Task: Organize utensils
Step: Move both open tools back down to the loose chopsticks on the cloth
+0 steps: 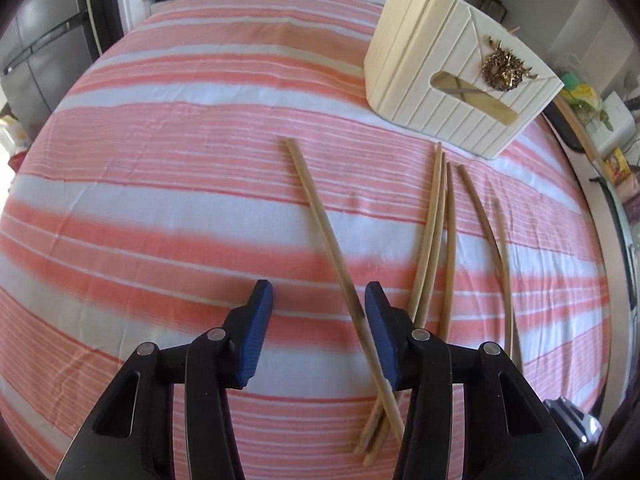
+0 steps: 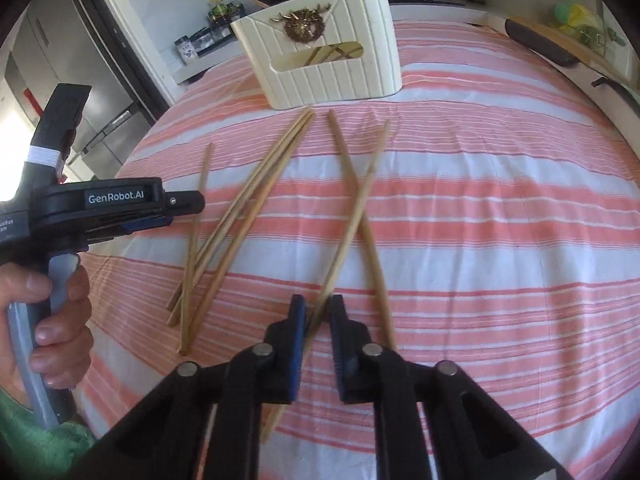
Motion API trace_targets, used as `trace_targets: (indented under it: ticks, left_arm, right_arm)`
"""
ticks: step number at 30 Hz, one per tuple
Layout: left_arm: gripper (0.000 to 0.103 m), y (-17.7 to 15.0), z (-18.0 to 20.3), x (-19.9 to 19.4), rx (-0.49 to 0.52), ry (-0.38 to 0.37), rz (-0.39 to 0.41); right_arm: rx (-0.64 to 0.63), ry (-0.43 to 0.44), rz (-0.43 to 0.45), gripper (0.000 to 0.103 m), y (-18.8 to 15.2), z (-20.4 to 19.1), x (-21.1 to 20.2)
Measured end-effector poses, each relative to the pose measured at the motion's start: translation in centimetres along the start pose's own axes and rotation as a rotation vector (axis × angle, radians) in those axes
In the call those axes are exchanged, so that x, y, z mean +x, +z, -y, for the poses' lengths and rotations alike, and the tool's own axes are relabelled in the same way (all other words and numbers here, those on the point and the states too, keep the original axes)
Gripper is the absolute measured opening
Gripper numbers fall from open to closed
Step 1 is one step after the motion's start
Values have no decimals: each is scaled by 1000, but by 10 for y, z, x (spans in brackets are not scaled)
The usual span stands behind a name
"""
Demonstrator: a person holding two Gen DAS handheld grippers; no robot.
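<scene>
Nearest, the right gripper [image 2: 317, 312] is pinched shut on one bamboo chopstick [image 2: 352, 216], whose long axis runs from the jaws toward the cream utensil holder [image 2: 320, 76]. The left gripper [image 1: 319, 300] points steeply down, jaws apart, a single chopstick [image 1: 320, 224] between them against its right pad, unclamped. Both hands angle downward. More chopsticks [image 2: 240, 208] lie on the striped cloth [image 2: 480, 240] short of the holder, which stands farthest away.

Pale tan chopsticks [image 2: 256, 196] lie on a coral-and-white striped cloth [image 2: 480, 200] near a cream holder [image 2: 320, 76] bearing a seemingly gold ornament.
</scene>
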State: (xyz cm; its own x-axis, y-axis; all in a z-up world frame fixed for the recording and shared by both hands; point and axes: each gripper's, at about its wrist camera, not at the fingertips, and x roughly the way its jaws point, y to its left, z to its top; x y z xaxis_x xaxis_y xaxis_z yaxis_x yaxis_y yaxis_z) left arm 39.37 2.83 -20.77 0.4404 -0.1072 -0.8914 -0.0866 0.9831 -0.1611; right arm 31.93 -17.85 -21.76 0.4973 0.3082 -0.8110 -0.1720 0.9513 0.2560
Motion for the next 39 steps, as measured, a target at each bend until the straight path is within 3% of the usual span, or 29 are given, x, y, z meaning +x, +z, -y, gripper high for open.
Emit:
trace_targets:
  ticks: [1,2,4,8,12,17,19,21,23,28,33,36,38,39]
  left_arm:
    - [32,0,4,1,20,13,-1]
    - [12,0,7,3,39,12,-2]
    - [5,0,11,5,75,20,10]
    - [4,-1,5,2,141,6,9]
    - [5,-12,-11,-7,193,22,3]
    - [5,-38,-25,-22,222,51,14]
    - [12,-51,-26,-29,237,67,33]
    - [54,-63,-26,-37,243,92,69]
    - [69,-77,-26,-47,247,105,112]
    - [76,-97,-35,-46,248,128,109]
    - [102,-99,-52,-44,180,111,130]
    - [102,-99,-56,-41,168,92,152]
    - [103,-100,-55,-41,166,96,157]
    - [102,-101,-55,-41,165,95,161]
  right_arm:
    - [9,-1,-3,7,2,2,0]
    - [17,16,-3,6,4,4,0]
    - [31,42,14,6,8,10,-8]
    - [34,46,73,6,20,32,-43]
    - [-23,-76,64,6,19,64,-58]
    - [-87,-202,6,7,-9,95,-48]
    - [-146,-236,46,12,-24,91,-51]
    - [-215,-303,75,20,-35,81,-51]
    - [-254,-361,99,28,-43,74,-52]
    - [-151,-310,144,28,-49,87,-57]
    - [-120,-269,242,29,-59,91,-58]
    - [-116,-279,257,29,-61,88,-58]
    - [-92,-252,239,37,-60,88,-60]
    - [-88,-212,222,58,-59,87,-61]
